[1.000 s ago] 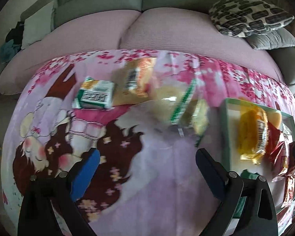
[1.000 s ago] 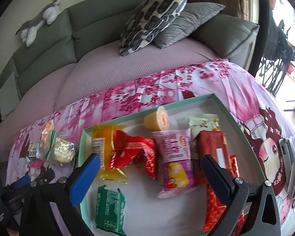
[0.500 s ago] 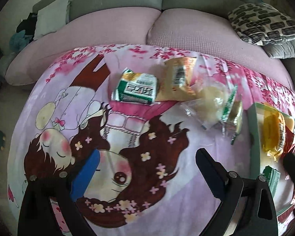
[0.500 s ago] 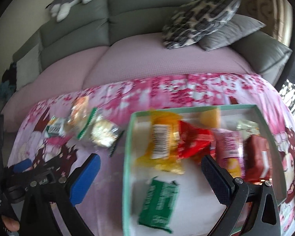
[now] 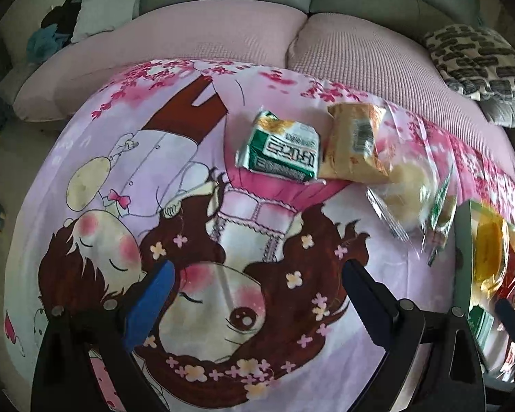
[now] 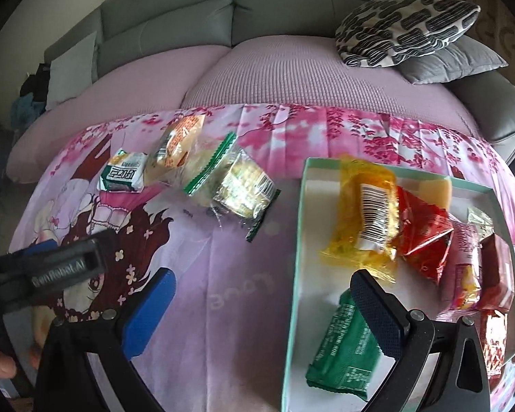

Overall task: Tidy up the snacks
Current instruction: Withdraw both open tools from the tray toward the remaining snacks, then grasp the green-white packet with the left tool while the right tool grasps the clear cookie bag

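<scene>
Left wrist view: the left claw (image 5: 257, 295) is spread wide and holds nothing, above the cartoon-print cloth (image 5: 120, 178) covering the surface. Ahead lie a green-and-white packet (image 5: 279, 149), a tan packet (image 5: 355, 147) just beside it, and clear-wrapped snacks (image 5: 412, 192) to the right. The tray (image 5: 461, 240) shows at the right edge. Right wrist view: the right claw (image 6: 262, 304) is also spread wide and empty, its right finger over the tray's left rim (image 6: 297, 240). The tray holds a yellow packet (image 6: 364, 213), red packets (image 6: 422, 233), and a dark green packet (image 6: 346, 350). Four loose snacks lie on the cloth left of the tray. A sofa (image 6: 292, 68) stands behind.
</scene>
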`<state>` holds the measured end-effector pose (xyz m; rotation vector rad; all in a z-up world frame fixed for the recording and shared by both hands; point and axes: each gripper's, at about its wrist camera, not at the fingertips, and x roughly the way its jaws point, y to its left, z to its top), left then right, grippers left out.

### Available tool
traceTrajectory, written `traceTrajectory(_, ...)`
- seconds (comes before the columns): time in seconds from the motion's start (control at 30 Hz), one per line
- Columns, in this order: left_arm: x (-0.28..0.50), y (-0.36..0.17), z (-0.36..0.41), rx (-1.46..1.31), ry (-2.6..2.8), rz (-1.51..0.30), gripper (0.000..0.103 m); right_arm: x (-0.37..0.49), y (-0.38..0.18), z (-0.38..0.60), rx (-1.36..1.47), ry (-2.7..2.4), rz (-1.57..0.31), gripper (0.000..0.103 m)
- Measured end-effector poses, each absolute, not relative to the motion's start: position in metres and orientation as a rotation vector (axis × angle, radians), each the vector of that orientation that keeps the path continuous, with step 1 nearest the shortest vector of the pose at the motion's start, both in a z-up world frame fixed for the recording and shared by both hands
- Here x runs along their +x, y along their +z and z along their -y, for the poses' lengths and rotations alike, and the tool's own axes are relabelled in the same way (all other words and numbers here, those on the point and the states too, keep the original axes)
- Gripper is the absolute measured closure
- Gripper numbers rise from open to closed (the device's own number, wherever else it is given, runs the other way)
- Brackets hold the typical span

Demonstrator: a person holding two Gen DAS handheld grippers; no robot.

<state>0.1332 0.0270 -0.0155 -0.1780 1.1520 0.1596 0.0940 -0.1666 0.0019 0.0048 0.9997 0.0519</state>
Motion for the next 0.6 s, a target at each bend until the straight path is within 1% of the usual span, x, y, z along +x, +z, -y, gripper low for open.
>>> traceTrajectory(0.27,0.15,-0.015,-0.042,-0.227,0.136,-1.161,0.005,0.112,0.002,0.163,-0.009,0.06,-0.985,0.0)
traceTrajectory(0.4,0.169,-0.014,-0.044,-0.2,0.11,-1.162,0.005,0.127,0.001,0.168,-0.008,0.085,-0.997,0.001)
traceTrajectory(0.6,0.204,-0.019,-0.055,-0.22,0.056,-1.19,0.005,0.152,-0.003,0.164,-0.127,0.115,-1.011,0.005)
